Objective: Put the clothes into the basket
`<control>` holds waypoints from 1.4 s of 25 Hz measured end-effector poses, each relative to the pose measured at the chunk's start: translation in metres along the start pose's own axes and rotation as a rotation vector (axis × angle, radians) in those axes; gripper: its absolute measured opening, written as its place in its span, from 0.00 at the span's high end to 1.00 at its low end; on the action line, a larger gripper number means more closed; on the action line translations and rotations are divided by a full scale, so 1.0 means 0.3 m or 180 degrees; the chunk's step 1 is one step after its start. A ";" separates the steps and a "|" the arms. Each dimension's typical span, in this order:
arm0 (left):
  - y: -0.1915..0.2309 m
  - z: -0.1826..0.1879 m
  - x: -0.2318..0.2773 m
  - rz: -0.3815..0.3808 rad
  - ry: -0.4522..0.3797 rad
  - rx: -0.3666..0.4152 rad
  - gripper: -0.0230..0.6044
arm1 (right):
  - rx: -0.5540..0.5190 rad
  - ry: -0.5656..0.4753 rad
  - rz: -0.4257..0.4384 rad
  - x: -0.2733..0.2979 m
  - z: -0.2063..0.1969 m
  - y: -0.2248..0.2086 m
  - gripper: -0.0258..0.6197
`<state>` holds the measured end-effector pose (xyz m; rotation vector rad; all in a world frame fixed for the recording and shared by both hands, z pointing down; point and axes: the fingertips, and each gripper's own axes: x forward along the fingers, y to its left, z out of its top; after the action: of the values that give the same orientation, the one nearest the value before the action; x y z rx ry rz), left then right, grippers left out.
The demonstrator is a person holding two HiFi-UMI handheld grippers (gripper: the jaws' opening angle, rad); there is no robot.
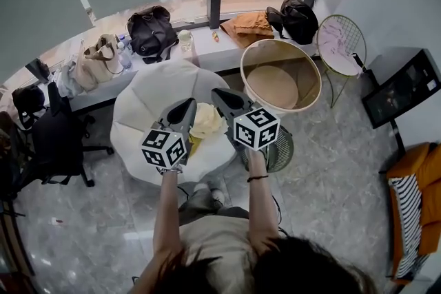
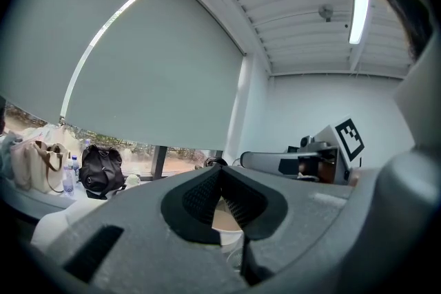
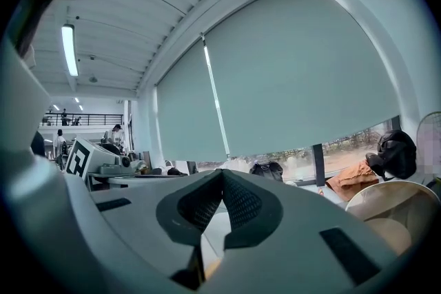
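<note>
- Well, we see the pale yellow crumpled cloth (image 1: pixel 207 120) lying on the round white table (image 1: pixel 148 100). It is not in the basket yet.
- The left gripper (image 1: pixel 187 107) and the right gripper (image 1: pixel 219 96) sit one on each side of the cloth. Both point flat across the table.
- The left gripper's jaws are pressed together with nothing in them. The right gripper's jaws are the same.
- We think they sit beside the cloth so that one can open up and pinch it.
- The big round tan basket (image 1: pixel 279 43) stands just past the table, on the right. Its mouth faces up, so the cloth has only a short trip.
</note>
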<state>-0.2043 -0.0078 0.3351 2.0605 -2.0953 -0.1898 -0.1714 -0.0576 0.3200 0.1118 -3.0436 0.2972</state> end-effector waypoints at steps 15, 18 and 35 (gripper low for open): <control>0.170 -0.091 0.115 -0.0106 0.0318 -0.0261 0.95 | 0.0409 0.0167 -0.0257 0.173 -0.105 -0.134 0.95; 0.213 -0.124 0.134 -0.0122 0.0383 -0.0331 0.95 | 0.0417 0.0250 -0.0284 0.227 -0.132 -0.160 0.95; 0.433 -0.410 0.198 -0.0019 0.0816 -0.0690 0.95 | 0.0468 0.0673 -0.0317 0.455 -0.367 -0.326 0.95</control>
<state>-0.3032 -0.0585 0.4872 1.8569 -1.8308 -0.1381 -0.2912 -0.1407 0.4582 0.2252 -2.7944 0.4912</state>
